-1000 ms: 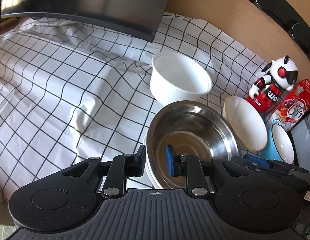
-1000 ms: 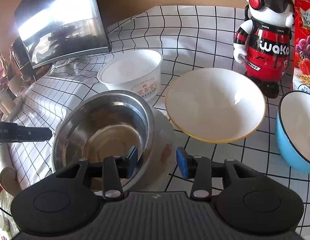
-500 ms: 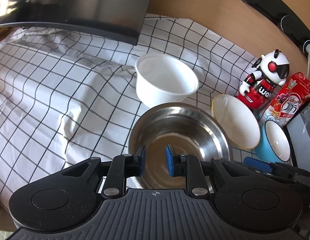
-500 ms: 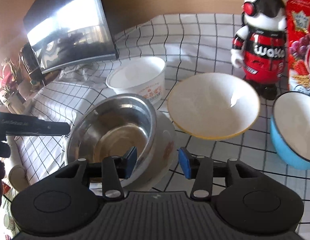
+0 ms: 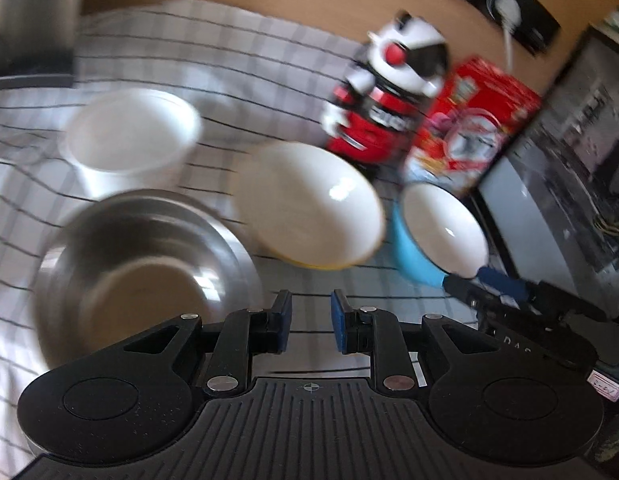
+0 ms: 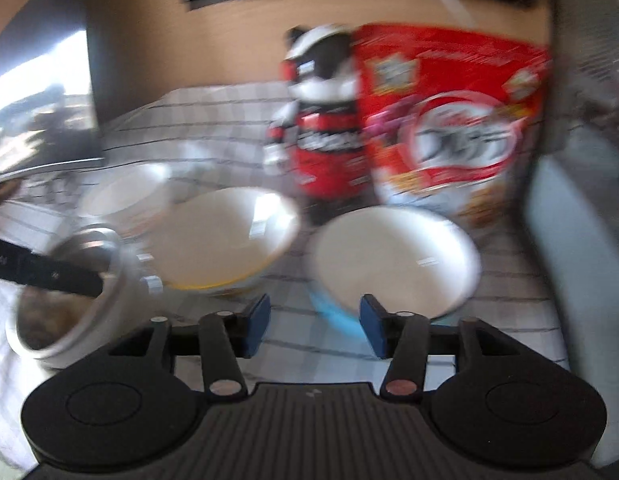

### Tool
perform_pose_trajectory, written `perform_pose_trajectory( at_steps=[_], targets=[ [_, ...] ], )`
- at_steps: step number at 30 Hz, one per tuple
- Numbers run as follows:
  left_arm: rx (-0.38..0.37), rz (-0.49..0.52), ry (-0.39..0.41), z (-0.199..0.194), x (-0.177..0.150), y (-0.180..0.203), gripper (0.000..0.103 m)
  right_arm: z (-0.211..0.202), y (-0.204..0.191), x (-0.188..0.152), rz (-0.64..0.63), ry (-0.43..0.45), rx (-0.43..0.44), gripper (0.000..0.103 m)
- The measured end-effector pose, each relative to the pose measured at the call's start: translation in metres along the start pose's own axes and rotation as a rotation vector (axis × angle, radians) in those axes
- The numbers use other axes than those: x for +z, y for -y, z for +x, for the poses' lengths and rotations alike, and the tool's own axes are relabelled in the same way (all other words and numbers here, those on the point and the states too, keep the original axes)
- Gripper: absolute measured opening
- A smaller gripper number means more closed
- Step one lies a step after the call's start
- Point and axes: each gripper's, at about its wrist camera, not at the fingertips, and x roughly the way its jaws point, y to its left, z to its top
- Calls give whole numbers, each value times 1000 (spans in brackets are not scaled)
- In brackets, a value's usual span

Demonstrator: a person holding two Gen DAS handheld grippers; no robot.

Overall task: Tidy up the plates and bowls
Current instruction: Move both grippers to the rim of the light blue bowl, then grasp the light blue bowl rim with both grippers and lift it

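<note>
A: Where do the hand-held grippers stand?

B: The left hand-held gripper [image 5: 309, 322] has a narrow gap with nothing in it. The steel bowl [image 5: 143, 268] lies just to its left on the checked cloth [image 5: 237, 52] covering the desk.

A: And the right one?

B: The right hand-held gripper [image 6: 314, 326] has just been opening; its jaws are fairly wide and empty. The blue bowl [image 6: 395, 260] sits just beyond them, its near rim above the gap.

A: Farther back?

B: A yellow-rimmed bowl [image 5: 309, 204] beside the blue one, a white tub [image 5: 133, 136], then a toy robot [image 6: 321, 136] and a red box [image 6: 453, 120].
</note>
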Motion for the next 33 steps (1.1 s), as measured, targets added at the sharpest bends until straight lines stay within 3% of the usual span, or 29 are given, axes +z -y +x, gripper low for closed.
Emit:
perform_pose_trajectory(
  at_steps=[5,8,13,19,28,32,33],
  targets=[
    [-45,-50,-36,34,7,30,23,-11,35,-8,-31,97,-139,64],
    [-58,-104,-32,55,18,43,23,-12,49,-13,-39,131,-173,65],
    [-100,-198,-20,79,30,59,23,-5,71,-19,20,109,-96,65],
    [-86,-152,-42,91,28,78,23,6,88,-18,145,36,3,65],
    [-26,-144,-63,129,40,80,28,38,105,5,275,-2,-31,65],
    [3,-129,-86,145,43,81,28,67,123,13,414,-85,48,64],
    [6,-125,-95,151,43,80,29,73,126,15,436,-96,62,60]
  ],
)
